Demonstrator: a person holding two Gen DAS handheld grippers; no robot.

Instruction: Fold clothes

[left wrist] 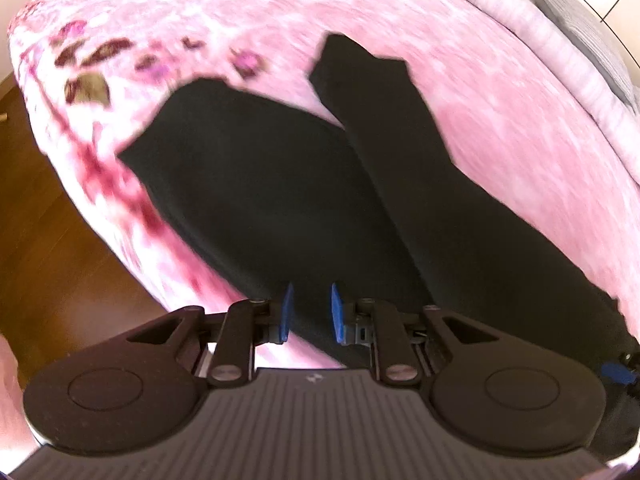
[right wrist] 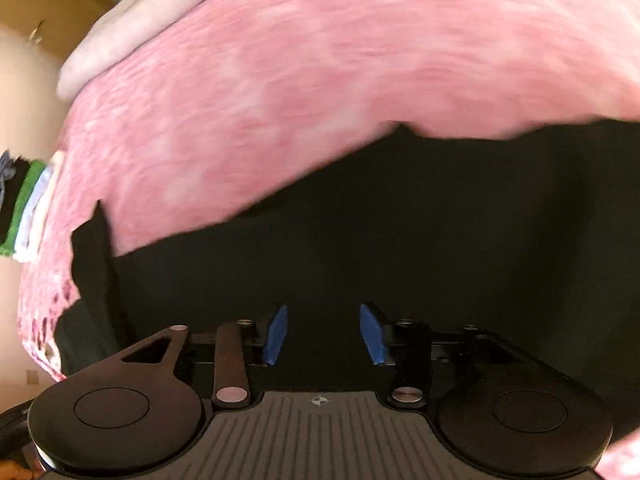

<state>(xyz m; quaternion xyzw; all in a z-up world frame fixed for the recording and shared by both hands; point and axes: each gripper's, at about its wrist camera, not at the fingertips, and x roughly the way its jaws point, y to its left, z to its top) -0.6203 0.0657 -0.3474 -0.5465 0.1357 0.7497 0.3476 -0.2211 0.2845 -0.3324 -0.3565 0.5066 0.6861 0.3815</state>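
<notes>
A black garment (left wrist: pixel 256 176) lies spread on a pink bedspread (left wrist: pixel 500 128), with one long black part (left wrist: pixel 400 128) stretching toward the far side. My left gripper (left wrist: pixel 310 312) hovers over its near edge, blue pads apart with nothing between them. In the right wrist view the same black garment (right wrist: pixel 400 240) fills the lower half of the frame. My right gripper (right wrist: pixel 322 334) is above it, blue pads wide apart and empty. Both views are motion-blurred.
The bedspread has a dark red floral pattern (left wrist: pixel 92 68) near its left edge, beside brown wooden floor (left wrist: pixel 48 240). A grey pillow (left wrist: pixel 584 28) lies at the far right. A stack of folded clothes (right wrist: pixel 28 204) sits at the bed's left edge.
</notes>
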